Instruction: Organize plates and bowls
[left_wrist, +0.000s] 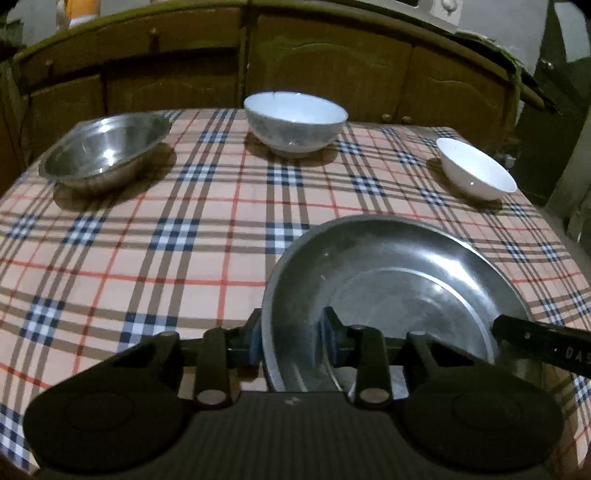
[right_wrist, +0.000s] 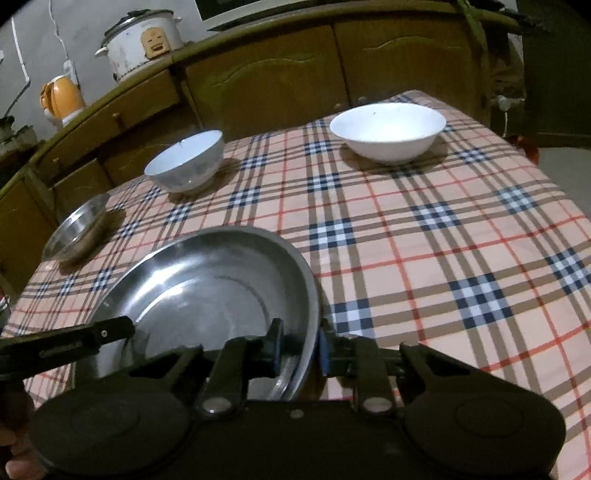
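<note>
Four vessels stood on the plaid tablecloth (left_wrist: 192, 266): one steel plate (left_wrist: 399, 295), one steel bowl (left_wrist: 105, 153), one blue-tinted ceramic bowl (left_wrist: 295, 122) and one white bowl (left_wrist: 476, 171). The plate lay flat at the near edge, open side up; being round, it showed no long axis. The left gripper (left_wrist: 291, 341) was clamped on its left rim, one pad inside, one outside. The right gripper (right_wrist: 299, 345) gripped the right rim likewise. The three bowls stood upright in a far row, well apart.
</note>
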